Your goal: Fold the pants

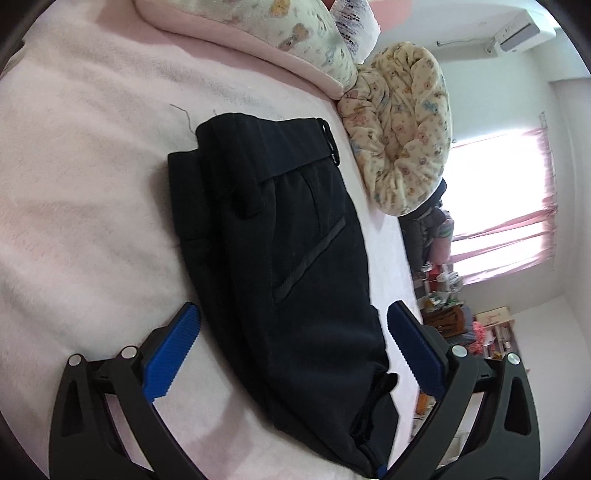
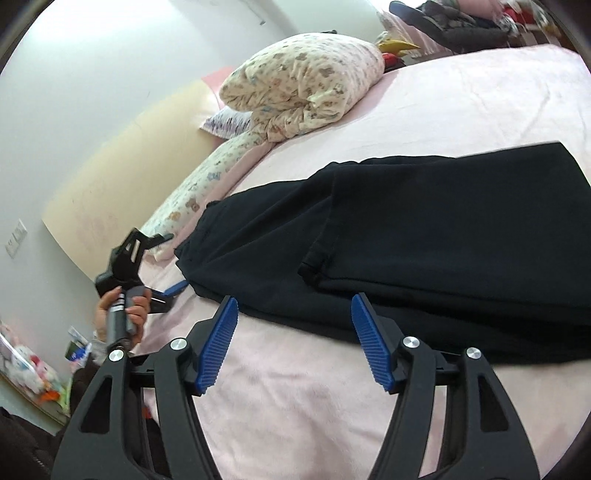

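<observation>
Pants: black pants [image 1: 280, 258] lie folded on a pink bed cover [image 1: 92, 166]. In the left wrist view they run from the upper centre of the frame down to the lower centre, waistband at the top, a slanted zip pocket mid-frame. In the right wrist view the pants [image 2: 424, 251] stretch from centre left to the right edge, one layer folded over another.

Left gripper: the left gripper [image 1: 293, 325] stands wide open, one blue pad lower left, the other lower right; the pants pass between the fingers untouched by either pad. In the right wrist view it [image 2: 162, 266] shows at the left end of the pants, held by a hand [image 2: 125, 314].

Right gripper: the right gripper [image 2: 293, 306] is open, nothing between its pads, fingertips just at the near edge of the pants.

Writing: none readable. An air conditioner [image 1: 524, 31] in the upper right carries a mark too small to make out.

Edges and room: bare pink cover fills the left half of the left wrist view and the lower centre of the right wrist view. The bed's edge falls away right of the pants in the left wrist view.

Bedding: a printed quilt [image 1: 402, 136] is rolled up beside the waistband; printed pillows [image 2: 303, 85] sit upper centre in the right wrist view.

Containers: a cardboard box [image 1: 495, 317] stands on the floor at the lower right, contents unclear.
</observation>
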A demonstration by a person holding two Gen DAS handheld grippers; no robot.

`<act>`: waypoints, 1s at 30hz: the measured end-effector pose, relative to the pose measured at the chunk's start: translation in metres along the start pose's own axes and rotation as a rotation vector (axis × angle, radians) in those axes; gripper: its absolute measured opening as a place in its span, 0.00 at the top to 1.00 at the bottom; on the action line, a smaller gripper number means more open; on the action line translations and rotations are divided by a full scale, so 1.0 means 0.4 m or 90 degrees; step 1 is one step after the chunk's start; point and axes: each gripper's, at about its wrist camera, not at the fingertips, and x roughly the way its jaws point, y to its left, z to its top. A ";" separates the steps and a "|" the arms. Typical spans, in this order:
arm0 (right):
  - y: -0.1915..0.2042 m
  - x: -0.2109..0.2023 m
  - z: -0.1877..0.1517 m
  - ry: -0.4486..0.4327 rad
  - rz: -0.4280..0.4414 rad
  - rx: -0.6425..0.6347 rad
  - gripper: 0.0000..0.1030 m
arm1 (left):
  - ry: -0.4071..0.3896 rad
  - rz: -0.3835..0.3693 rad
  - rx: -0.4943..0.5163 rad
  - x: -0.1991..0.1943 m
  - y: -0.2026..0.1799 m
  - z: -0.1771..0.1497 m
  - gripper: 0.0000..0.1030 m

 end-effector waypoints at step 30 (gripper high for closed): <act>-0.069 -0.118 -0.045 -0.008 -0.008 -0.033 0.27 | -0.113 -0.042 0.005 0.022 0.001 0.005 0.84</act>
